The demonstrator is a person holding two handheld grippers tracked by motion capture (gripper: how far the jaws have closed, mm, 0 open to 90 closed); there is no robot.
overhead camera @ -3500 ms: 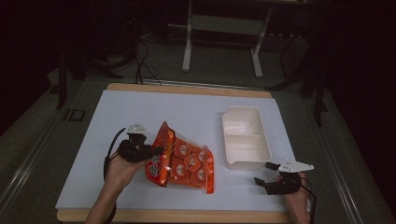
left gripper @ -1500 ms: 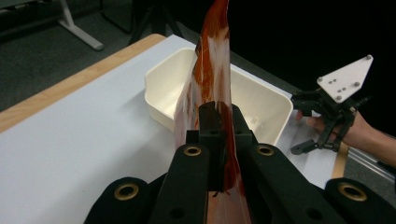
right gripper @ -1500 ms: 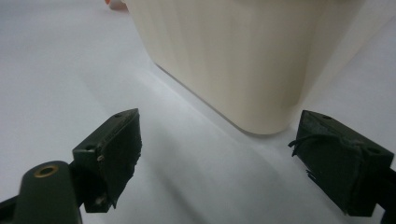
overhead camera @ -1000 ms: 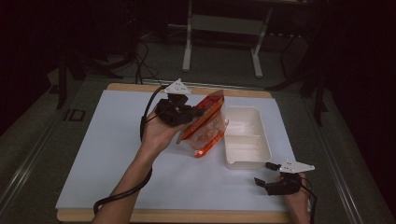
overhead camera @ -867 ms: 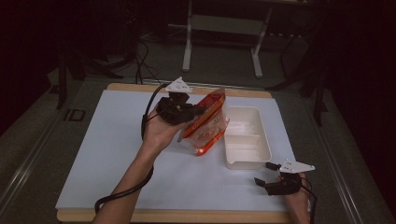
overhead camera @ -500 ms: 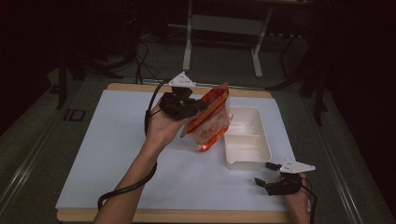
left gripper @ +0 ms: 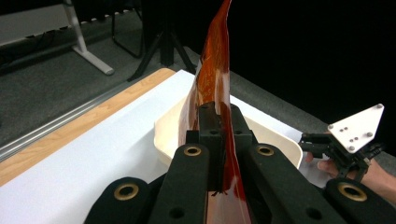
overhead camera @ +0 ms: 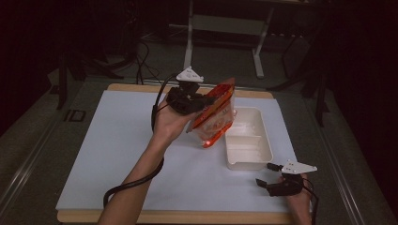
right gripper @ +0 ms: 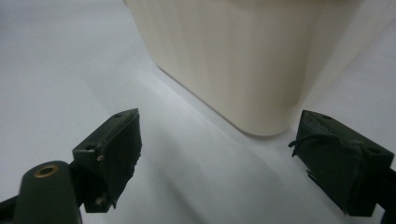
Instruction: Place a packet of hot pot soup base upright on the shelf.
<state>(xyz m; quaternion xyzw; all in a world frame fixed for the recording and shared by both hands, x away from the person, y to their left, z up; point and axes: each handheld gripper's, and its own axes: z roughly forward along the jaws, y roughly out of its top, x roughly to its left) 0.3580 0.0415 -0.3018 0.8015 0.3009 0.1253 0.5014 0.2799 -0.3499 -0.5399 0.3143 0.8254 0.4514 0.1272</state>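
We see the left gripper point(overhead camera: 202, 102) clamping the orange snack bag point(overhead camera: 215, 112), now seemingly over the tray's point(overhead camera: 248, 159) left rim, bare mat left; right gripper point(overhead camera: 267, 174) gapes unmoved.

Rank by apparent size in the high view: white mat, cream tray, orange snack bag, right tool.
1. White mat, largest by far.
2. Cream tray.
3. Orange snack bag; it is held up off the table, nearer the camera, so its place against the tray is unsure.
4. Right tool, smallest.

I've lifted the orange snack bag point(overhead camera: 213, 115) in my left gripper point(overhead camera: 202, 102) off the tabletop, over the cream tray's point(overhead camera: 248, 159) left rim.
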